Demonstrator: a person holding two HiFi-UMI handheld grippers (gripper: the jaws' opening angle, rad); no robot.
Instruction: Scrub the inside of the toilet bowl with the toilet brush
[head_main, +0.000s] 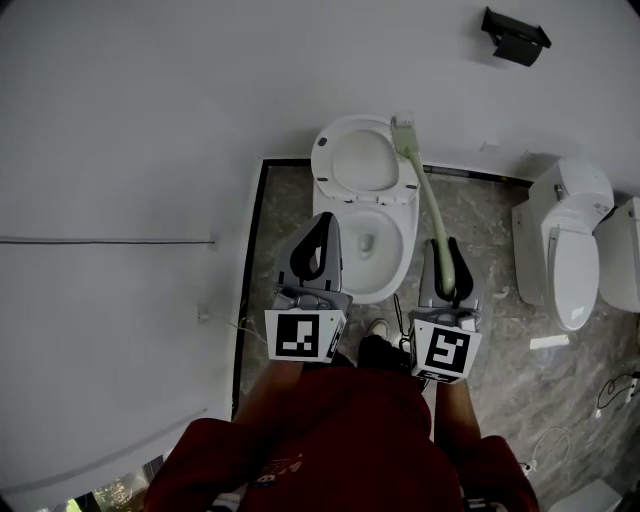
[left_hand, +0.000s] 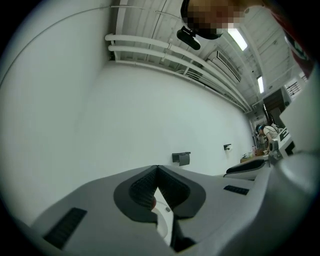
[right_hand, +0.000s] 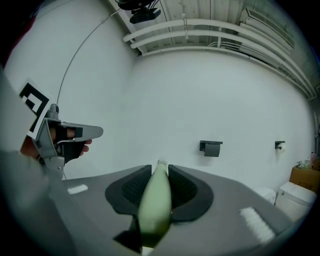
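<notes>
Right gripper (head_main: 447, 255) clamped on the pale green toilet brush (head_main: 432, 205) handle. Head view alone shows the brush head up by the raised lid (head_main: 352, 160), outside the toilet bowl (head_main: 404, 252). Left gripper (head_main: 318, 235) jaws together, empty, by the bowl's left rim. Only the right gripper view shows a cardboard box (right_hand: 302, 178); both gripper views show ceiling pipes (left_hand: 165, 52). White wall, grey marbled floor (head_main: 480, 215), second toilet (head_main: 560, 240) to the right

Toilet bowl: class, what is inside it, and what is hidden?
Inside the toilet bowl, only white porcelain and its drain opening show; the toilet brush is outside. The left gripper covers the bowl's left edge.
</notes>
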